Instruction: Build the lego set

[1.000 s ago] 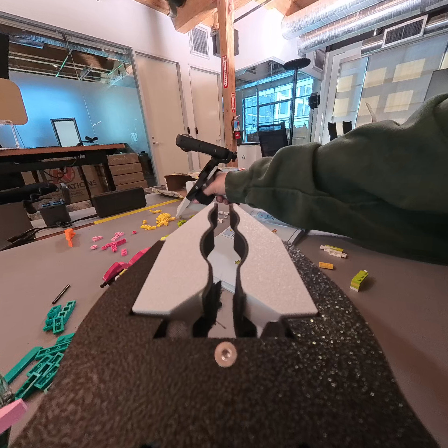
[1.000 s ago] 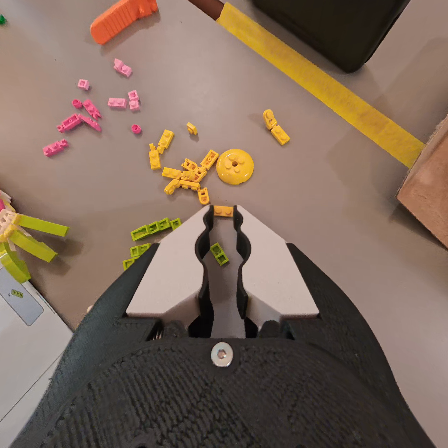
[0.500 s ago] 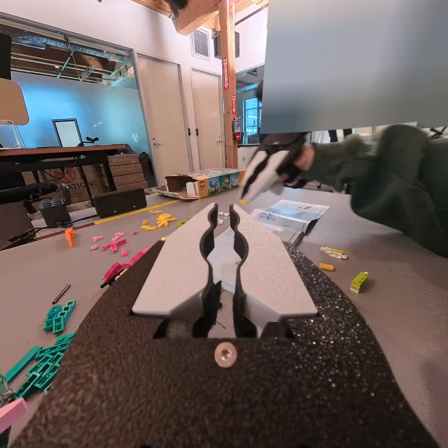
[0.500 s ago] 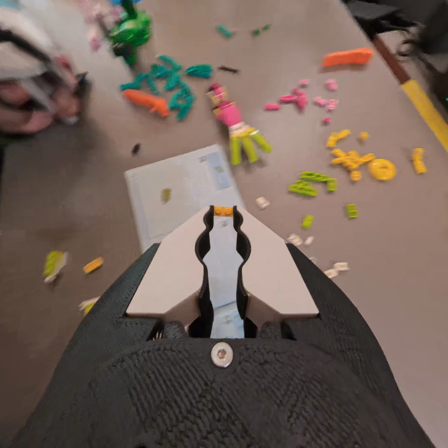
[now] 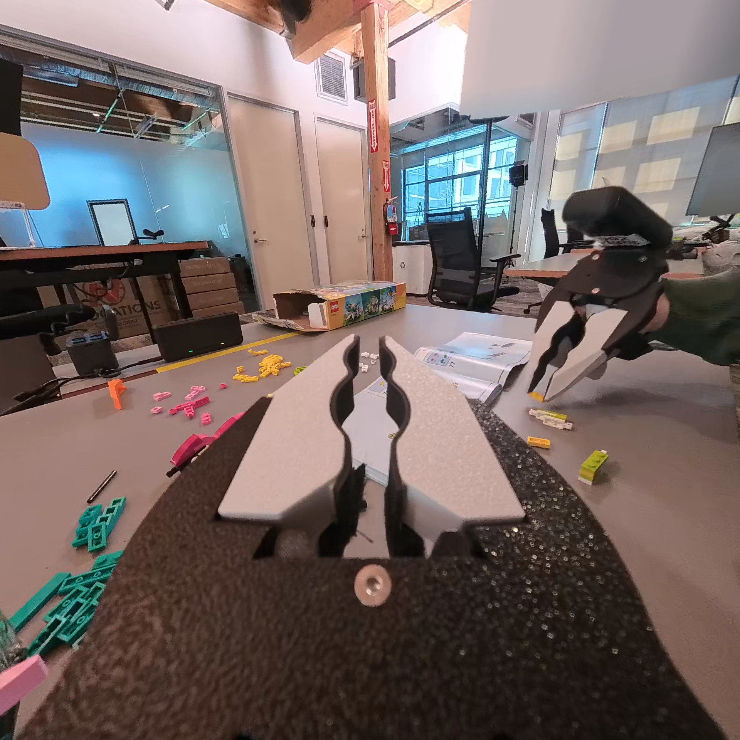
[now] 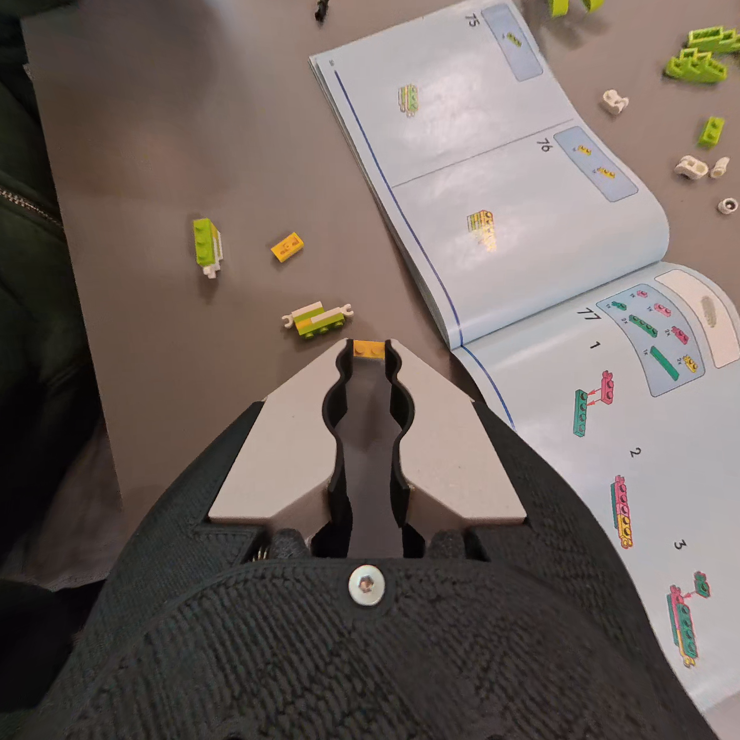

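the right gripper (image 6: 368, 347) pinches a small yellow plate (image 6: 368, 348) crosswise at its very tips, jaws closed only to the plate's width. the step in hand looks like bringing it to the lime and white sub-assembly (image 6: 318, 316) just ahead and left of the tips, near the open instruction booklet (image 6: 500, 168) on the right. next it likely needs lowering and aligning studs. the left gripper (image 5: 368, 346) holds nothing, jaws slightly parted.

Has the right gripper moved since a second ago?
Yes. The right gripper, shut on a yellow plate, left the yellow pile by the yellow tape line and now hangs near the open instruction booklet.
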### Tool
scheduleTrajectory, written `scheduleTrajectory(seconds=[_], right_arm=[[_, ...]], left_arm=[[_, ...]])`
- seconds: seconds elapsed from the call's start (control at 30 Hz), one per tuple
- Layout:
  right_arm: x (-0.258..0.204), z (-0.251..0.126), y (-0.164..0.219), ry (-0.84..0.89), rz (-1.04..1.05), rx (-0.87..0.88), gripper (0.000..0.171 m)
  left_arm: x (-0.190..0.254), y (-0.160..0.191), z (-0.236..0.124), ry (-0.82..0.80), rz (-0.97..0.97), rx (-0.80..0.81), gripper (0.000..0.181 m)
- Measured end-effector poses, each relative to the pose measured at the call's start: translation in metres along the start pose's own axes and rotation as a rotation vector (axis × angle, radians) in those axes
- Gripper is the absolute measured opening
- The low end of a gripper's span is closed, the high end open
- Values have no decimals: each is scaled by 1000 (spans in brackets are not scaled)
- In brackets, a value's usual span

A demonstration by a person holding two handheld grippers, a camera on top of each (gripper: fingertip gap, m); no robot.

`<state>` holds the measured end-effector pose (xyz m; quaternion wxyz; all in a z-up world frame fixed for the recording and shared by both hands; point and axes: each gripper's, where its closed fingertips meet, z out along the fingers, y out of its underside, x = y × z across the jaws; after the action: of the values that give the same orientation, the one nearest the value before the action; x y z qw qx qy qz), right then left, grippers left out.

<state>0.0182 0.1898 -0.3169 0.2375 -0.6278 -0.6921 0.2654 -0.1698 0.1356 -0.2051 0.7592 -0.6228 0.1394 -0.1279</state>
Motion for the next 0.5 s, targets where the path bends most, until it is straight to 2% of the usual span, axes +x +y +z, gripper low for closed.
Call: scheduleTrajectory(seconds=[0.03, 0.2, 0.5], right_arm=[[-1, -1, -1, 1, -5, -2, 14], [-2, -2, 5, 6, -35, -44, 14], [-2, -8, -3, 37, -69, -20, 14]], left_arm=[[0, 0, 0, 0, -1, 0, 7], [0, 0, 0, 0, -2, 1, 7], [0, 0, 0, 1, -4, 4, 7]])
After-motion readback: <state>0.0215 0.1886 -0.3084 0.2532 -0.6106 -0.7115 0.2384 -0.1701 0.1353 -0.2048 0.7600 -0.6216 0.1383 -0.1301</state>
